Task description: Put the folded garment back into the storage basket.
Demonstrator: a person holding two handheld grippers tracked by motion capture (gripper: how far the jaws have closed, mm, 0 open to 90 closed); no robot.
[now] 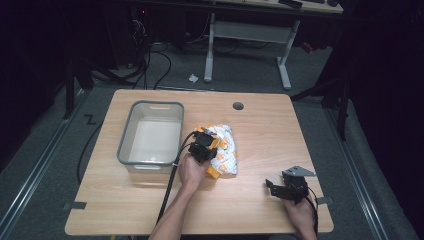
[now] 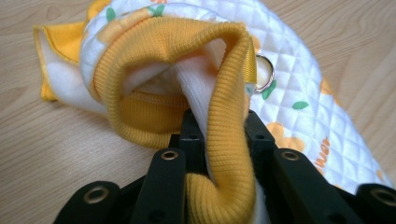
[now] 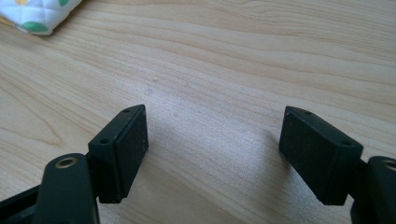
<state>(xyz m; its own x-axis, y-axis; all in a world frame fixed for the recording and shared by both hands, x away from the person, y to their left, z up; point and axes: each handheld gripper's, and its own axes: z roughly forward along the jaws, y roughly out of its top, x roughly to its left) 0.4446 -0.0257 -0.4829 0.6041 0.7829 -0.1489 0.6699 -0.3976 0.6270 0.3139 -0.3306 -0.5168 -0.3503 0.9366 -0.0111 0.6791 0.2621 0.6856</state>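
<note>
Now, left gripper [image 2: 217, 135] clamped on garment's [image 2: 299, 88] ribbed cuff [image 2: 229, 93]; right gripper [image 3: 212, 149] spread, idle. Lift slowly, keep bite deep.

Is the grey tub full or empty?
Empty. In the high view the grey tub shows only its bare pale bottom, while the quilted orange-and-white garment lies outside it on the table, beside it.

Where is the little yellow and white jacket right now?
In the high view the quilted jacket lies near the middle of the wooden table, just right of the grey plastic bin. The left gripper pinches its yellow ribbed cuff.
</note>
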